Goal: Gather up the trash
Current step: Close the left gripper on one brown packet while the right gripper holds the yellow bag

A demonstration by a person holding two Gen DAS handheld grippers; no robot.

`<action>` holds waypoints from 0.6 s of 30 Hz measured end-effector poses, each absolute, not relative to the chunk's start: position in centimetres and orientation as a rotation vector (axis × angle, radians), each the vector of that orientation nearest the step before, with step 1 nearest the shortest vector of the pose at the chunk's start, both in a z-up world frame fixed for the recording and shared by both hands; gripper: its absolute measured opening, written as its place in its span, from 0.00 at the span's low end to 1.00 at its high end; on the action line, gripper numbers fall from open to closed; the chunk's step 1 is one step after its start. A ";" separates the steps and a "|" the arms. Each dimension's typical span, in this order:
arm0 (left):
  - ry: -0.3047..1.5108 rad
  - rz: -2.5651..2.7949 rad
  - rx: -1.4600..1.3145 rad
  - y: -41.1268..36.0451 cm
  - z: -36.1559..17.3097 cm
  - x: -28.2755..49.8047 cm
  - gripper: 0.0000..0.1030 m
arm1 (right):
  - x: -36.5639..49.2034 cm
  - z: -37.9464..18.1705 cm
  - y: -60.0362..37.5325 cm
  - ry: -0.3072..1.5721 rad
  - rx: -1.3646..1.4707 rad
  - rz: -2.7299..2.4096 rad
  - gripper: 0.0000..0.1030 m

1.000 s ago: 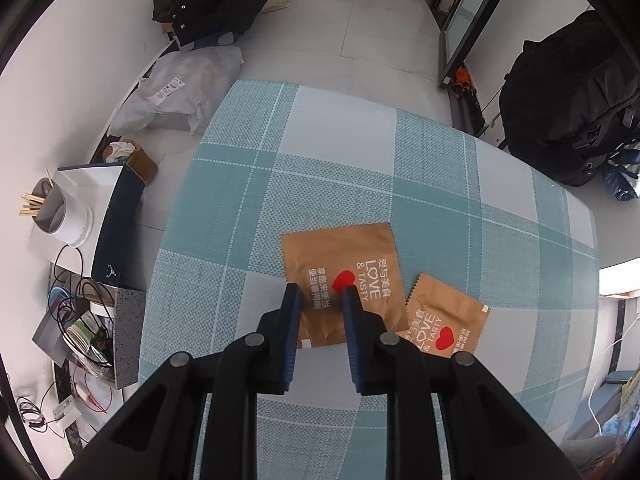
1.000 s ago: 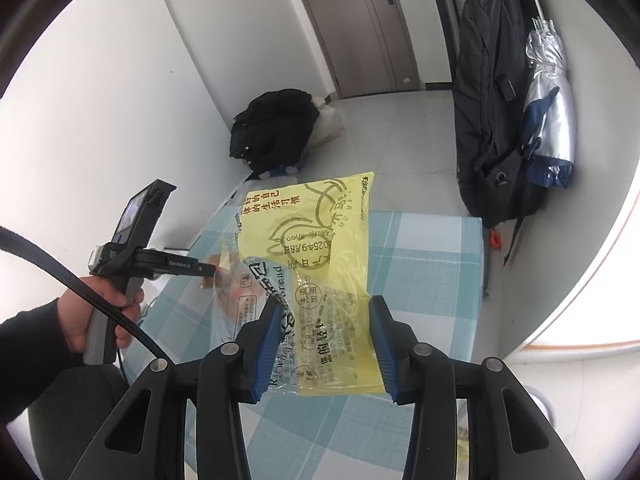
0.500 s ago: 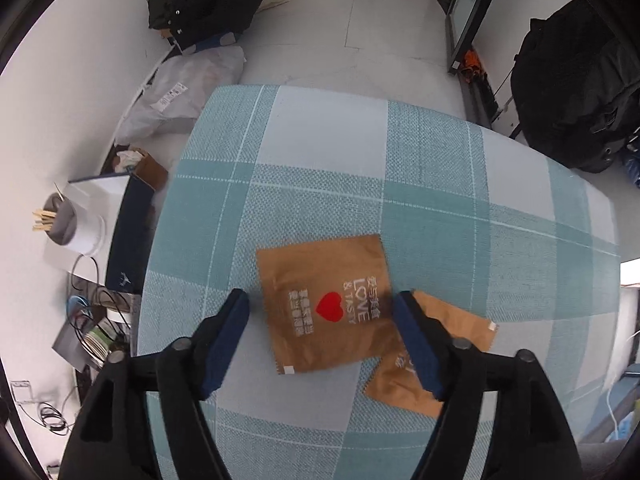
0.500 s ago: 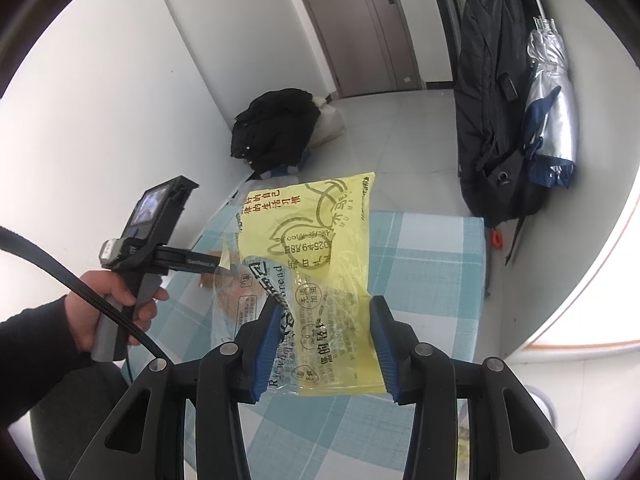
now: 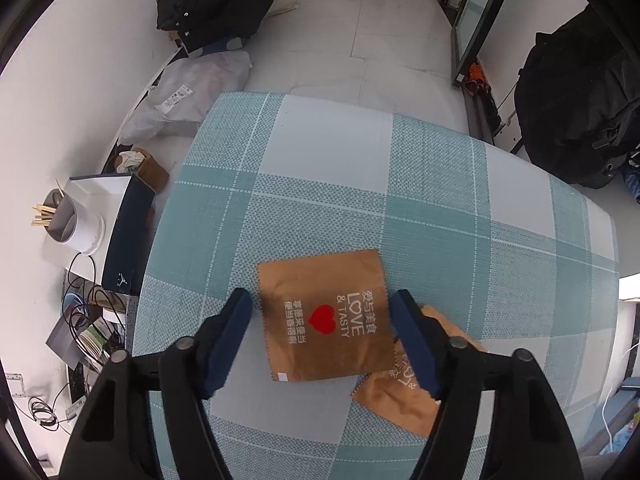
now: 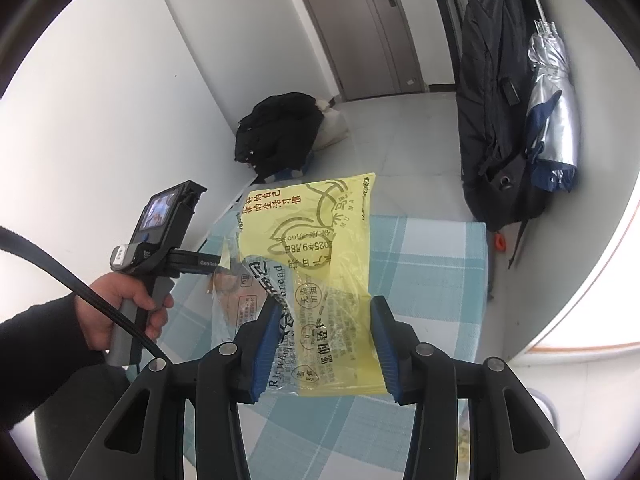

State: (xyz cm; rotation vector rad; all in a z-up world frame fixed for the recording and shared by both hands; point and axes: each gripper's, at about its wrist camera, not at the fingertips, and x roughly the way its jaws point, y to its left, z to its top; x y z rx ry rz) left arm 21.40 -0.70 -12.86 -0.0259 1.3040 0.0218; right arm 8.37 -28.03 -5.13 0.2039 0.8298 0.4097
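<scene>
Two brown packets [image 5: 326, 316] are lying flat, print sideways, beneath the left gripper [image 5: 320, 336], whose spread jaws have just been closing. The right gripper [image 6: 324, 344] is clamping an upright yellow bag [image 6: 316, 248].

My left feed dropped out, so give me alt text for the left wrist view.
The left claw hangs open above a brown snack packet with a red heart, lying flat on the teal checked tablecloth; its pads straddle the packet without pressing it. A second brown packet lies partly under the first, toward the right finger.
</scene>
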 end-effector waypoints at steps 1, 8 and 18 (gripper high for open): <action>1.302 0.021 -0.029 -0.6 -12.8 21.4 0.55 | 8.4 -5.1 -28.0 0.829 0.204 0.408 0.43; 1.309 0.021 -0.080 0.4 -12.5 21.3 0.36 | 8.2 -5.2 -28.0 0.831 0.198 0.401 0.43; 1.307 0.001 -0.073 0.4 -12.1 20.5 0.15 | 8.3 -5.3 -27.5 0.835 0.188 0.393 0.43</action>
